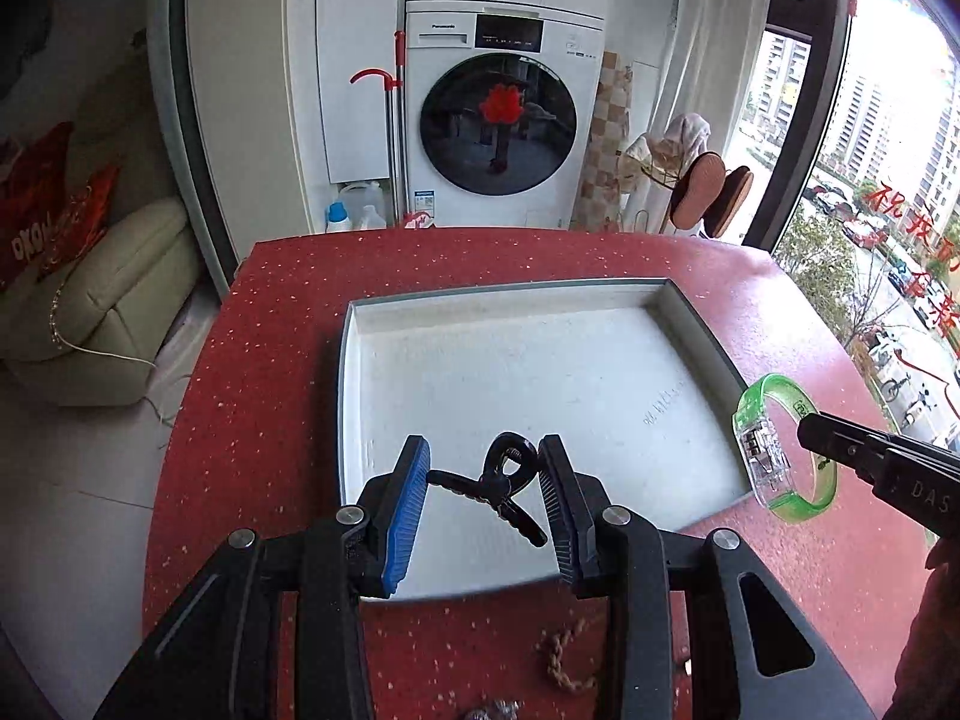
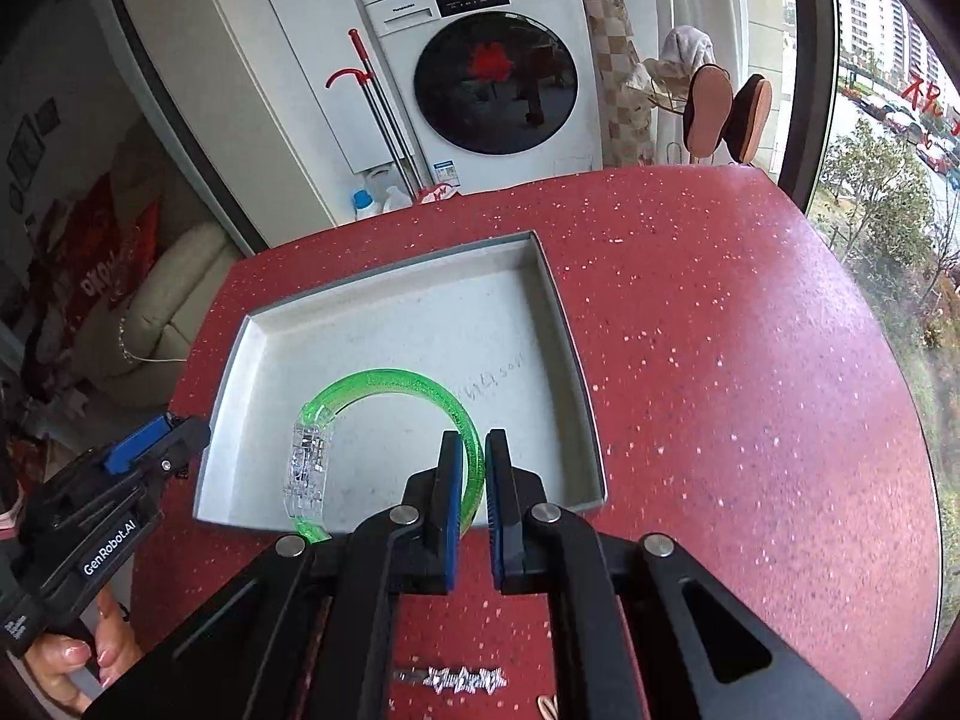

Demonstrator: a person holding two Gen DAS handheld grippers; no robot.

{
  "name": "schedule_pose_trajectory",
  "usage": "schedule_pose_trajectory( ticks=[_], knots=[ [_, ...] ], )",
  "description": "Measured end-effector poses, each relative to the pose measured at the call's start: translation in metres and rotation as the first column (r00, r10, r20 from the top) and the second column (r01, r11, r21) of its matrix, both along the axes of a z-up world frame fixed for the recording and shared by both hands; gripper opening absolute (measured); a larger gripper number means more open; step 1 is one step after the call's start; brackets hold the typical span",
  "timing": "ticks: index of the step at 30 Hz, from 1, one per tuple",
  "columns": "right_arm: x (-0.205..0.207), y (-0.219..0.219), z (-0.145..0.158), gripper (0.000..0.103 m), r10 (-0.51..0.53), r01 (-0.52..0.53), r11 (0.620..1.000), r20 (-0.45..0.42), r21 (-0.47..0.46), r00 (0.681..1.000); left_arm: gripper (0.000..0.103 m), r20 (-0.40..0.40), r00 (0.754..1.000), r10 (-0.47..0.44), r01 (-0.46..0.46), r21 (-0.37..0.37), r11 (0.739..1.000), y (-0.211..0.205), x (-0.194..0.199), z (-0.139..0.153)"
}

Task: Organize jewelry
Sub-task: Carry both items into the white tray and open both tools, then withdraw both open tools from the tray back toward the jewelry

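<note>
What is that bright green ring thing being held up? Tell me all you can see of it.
The green bangle looks like translucent, glittery plastic: a hoop whose band ends in a clear block with small parts visible inside. The right tongs are shut on its band, opposite that block, holding it up, tilted, above the white tray near its edge. Only the tongs' pads touch it.

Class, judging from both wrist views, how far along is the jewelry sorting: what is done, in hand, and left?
Done: nothing lies in the grey tray yet. In hand: the left gripper carries a black hair clip over it; the right gripper is shut on the green bracelet. Left: the braided cord and sparkly piece on the red table.
</note>
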State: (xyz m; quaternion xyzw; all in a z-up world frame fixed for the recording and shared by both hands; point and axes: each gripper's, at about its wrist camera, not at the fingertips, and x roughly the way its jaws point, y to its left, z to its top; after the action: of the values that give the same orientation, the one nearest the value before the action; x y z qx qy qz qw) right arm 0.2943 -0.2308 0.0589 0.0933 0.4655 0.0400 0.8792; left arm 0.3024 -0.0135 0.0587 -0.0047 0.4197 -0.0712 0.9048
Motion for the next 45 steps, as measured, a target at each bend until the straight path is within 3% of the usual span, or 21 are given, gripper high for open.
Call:
schedule_pose_trajectory(
  ticks=[4, 9, 18, 21, 23, 25, 27, 30, 31, 32, 33, 35, 38, 42, 45],
  knots=[
    [0.031, 0.002, -0.023, 0.008, -0.018, 0.018, 1.000, -0.039, -0.004, 0.999, 0.055, 0.006, 1.000, 0.012, -0.012, 0.044, 0.999, -0.007, 0.028, -0.016],
    [0.047, 0.007, -0.047, 0.008, -0.023, 0.020, 0.999, -0.069, -0.042, 0.997, 0.055, -0.056, 0.998, 0.038, -0.034, 0.070, 0.997, -0.009, 0.060, -0.053],
    [0.050, 0.013, -0.072, 0.009, -0.021, 0.011, 0.996, -0.104, -0.092, 0.994, 0.056, -0.086, 0.996, 0.033, -0.019, 0.163, 0.986, -0.022, 0.069, -0.083],
    [0.048, 0.012, -0.072, 0.010, -0.016, 0.007, 0.996, -0.102, -0.086, 0.995, 0.064, -0.079, 0.996, 0.032, -0.016, 0.194, 0.981, -0.026, 0.065, -0.086],
    [0.048, 0.014, -0.071, 0.016, -0.010, 0.001, 0.997, -0.105, -0.081, 0.994, 0.065, -0.068, 0.997, 0.035, -0.020, 0.215, 0.976, -0.029, 0.064, -0.085],
    [0.046, 0.013, -0.067, 0.035, -0.012, 0.005, 0.998, -0.101, -0.068, 0.995, 0.065, -0.076, 0.997, 0.032, -0.015, 0.218, 0.976, -0.028, 0.063, -0.083],
    [0.042, 0.013, -0.060, 0.041, -0.007, 0.003, 0.999, -0.082, -0.048, 0.997, 0.065, -0.077, 0.997, 0.031, -0.014, 0.212, 0.977, -0.027, 0.061, -0.080],
    [0.033, 0.013, -0.047, 0.041, 0.006, -0.007, 1.000, -0.059, -0.019, 0.998, 0.065, -0.056, 0.998, 0.034, -0.022, 0.200, 0.980, -0.024, 0.056, -0.073],
    [0.029, 0.013, -0.044, 0.041, 0.009, -0.009, 1.000, -0.052, -0.010, 0.999, 0.069, -0.051, 0.998, 0.037, -0.027, 0.199, 0.980, -0.023, 0.054, -0.069],
    [0.024, 0.012, -0.039, 0.042, 0.011, -0.011, 1.000, -0.044, 0.001, 0.999, 0.093, -0.050, 0.998, 0.040, -0.029, 0.198, 0.980, -0.022, 0.051, -0.067],
    [0.019, 0.011, -0.036, 0.047, 0.012, -0.012, 1.000, -0.038, 0.010, 0.999, 0.103, -0.041, 0.998, 0.046, -0.037, 0.196, 0.980, -0.021, 0.048, -0.065],
    [0.013, 0.007, -0.029, 0.052, 0.010, -0.010, 1.000, -0.030, 0.028, 0.999, 0.103, 0.012, 0.999, 0.053, -0.054, 0.185, 0.981, -0.018, 0.037, -0.054],
    [0.002, 0.000, -0.022, 0.060, 0.007, -0.005, 0.998, -0.025, 0.066, 1.000, 0.103, 0.022, 0.999, 0.034, -0.038, 0.185, 0.982, -0.019, 0.028, -0.047],
    [-0.022, -0.004, -0.012, 0.080, 0.015, -0.016, 0.995, 0.004, 0.095, 1.000, 0.103, 0.068, 0.998, 0.019, -0.029, 0.164, 0.986, -0.014, 0.008, -0.031],
    [-0.042, -0.004, -0.006, 0.082, 0.015, -0.019, 0.994, 0.033, 0.108, 0.999, 0.103, 0.070, 0.998, 0.001, -0.009, 0.116, 0.993, -0.003, -0.011, -0.022]
  ],
)
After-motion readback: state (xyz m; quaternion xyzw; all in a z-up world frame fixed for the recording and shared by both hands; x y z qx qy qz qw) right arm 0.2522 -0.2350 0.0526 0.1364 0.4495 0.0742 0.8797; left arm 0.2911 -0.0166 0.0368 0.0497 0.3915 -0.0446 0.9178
